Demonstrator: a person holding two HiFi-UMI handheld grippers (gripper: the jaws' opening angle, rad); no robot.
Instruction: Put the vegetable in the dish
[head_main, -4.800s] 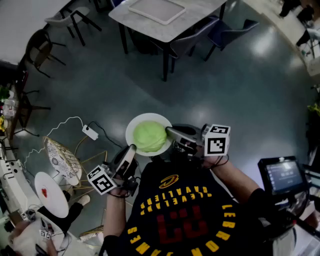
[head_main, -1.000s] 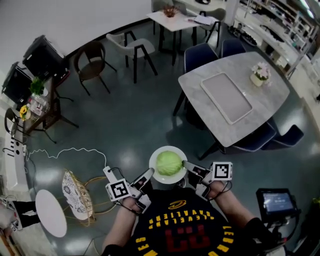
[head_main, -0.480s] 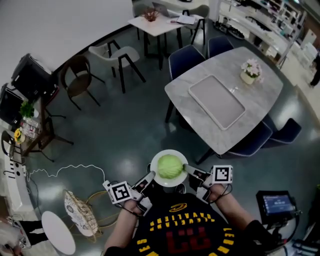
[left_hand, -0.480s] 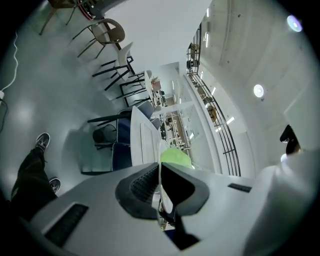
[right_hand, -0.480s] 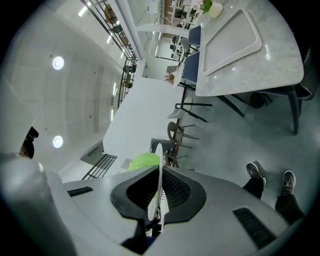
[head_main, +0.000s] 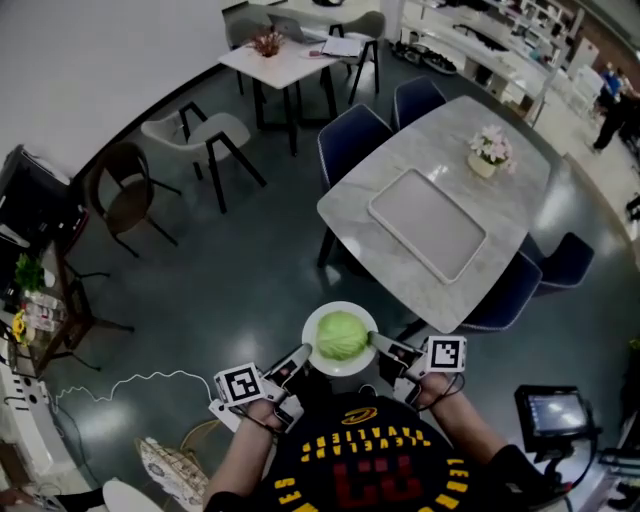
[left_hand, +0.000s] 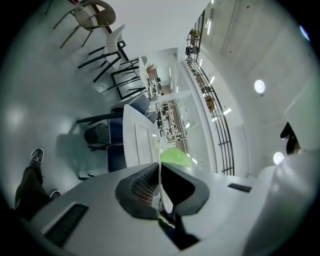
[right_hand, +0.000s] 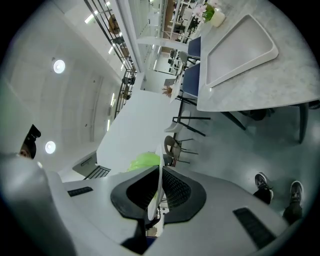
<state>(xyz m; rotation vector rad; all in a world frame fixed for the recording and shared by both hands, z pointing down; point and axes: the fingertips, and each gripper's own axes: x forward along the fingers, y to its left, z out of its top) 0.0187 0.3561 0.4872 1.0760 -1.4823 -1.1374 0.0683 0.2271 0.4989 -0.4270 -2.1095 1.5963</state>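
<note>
A green cabbage (head_main: 342, 335) lies in a white dish (head_main: 316, 351) that I carry in the air in front of my chest. My left gripper (head_main: 300, 354) is shut on the dish's left rim, and my right gripper (head_main: 379, 343) is shut on its right rim. In the left gripper view the thin white dish rim (left_hand: 159, 172) runs between the two dark pads, with the cabbage (left_hand: 176, 158) beyond them. In the right gripper view the dish rim (right_hand: 159, 172) is likewise pinched edge-on, the cabbage (right_hand: 145, 161) showing to its left.
A marble table (head_main: 440, 205) with a grey tray (head_main: 427, 223) and a flower pot (head_main: 487, 153) stands just ahead to the right, blue chairs (head_main: 352, 135) around it. Another chair (head_main: 201, 136) and a smaller table (head_main: 285, 57) stand further off. A screen (head_main: 553, 412) sits at lower right.
Over the earlier frames I have walked with the dish across the floor; the marble table with the tray has come closer. Both grippers have kept their hold on the dish.
</note>
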